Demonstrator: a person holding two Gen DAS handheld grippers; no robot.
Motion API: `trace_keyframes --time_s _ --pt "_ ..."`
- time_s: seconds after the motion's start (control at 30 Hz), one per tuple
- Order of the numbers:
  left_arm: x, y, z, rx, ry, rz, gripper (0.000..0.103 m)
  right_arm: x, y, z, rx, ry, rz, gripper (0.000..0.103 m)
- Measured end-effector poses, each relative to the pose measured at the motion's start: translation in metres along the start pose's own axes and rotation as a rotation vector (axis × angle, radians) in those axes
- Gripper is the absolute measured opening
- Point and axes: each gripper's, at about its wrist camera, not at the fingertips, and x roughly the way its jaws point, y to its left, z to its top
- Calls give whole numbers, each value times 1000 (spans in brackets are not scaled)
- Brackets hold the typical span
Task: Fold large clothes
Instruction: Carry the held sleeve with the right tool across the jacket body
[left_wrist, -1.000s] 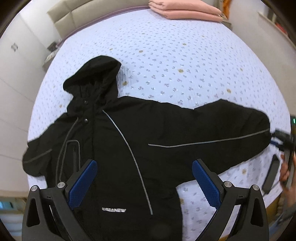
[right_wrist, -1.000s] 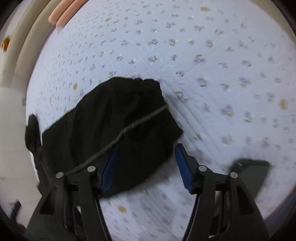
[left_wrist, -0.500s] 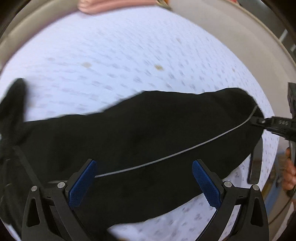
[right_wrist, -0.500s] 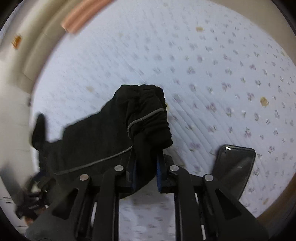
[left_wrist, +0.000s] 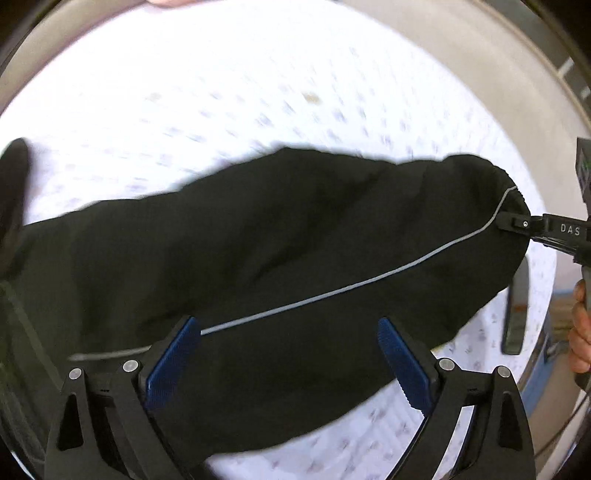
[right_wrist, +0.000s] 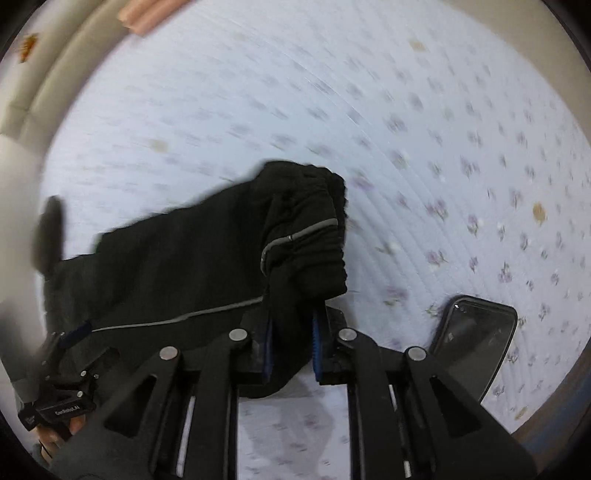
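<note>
right hand-held gripper (right_wrist: 291, 345) pinching jacket sleeve (right_wrist: 306, 240)

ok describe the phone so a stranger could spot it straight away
Start from the floral quilted bedspread and follow the black jacket sleeve to the cuff held in the right gripper. Just right of it lies the phone, the only flat, glossy dark slab there.

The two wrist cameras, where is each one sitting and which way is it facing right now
Left wrist: on the left gripper, looking over its open blue fingers at the black jacket sleeve on the floral bedspread; the right gripper and a hand show at the right edge.
Right wrist: on the right gripper, looking at the sleeve cuff it is shut on, a phone beside it; the left gripper shows lower left.
Shared: sleeve, bedspread, phone, both grippers.
</note>
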Motion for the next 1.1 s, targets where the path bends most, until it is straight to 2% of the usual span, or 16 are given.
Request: trace_keyframes --time_s 0.1,0.27,0.37,0.43,0.6,0.9,1.1 --pt "-43 31 -19 -49 -62 43 97 -22 35 -1 -51 -46 45 13" --pt "-84 92 -50 -168 -118 89 97 -37 107 -10 -133 -87 96 12" --pt "-108 135 -70 -233 -165 97 97 -38 145 -27 -185 -98 118 12" --pt "-119 163 -86 -273 -187 110 97 -37 184 -41 -232 -106 133 12" --pt "-133 224 -116 -316 -204 156 97 -28 261 -79 -328 -111 164 12" --pt "-148 329 -176 -383 -205 181 97 15 386 -138 -465 -74 236 11" --pt "-160 379 -210 -466 -209 194 97 46 468 -179 -562 -34 290 11"
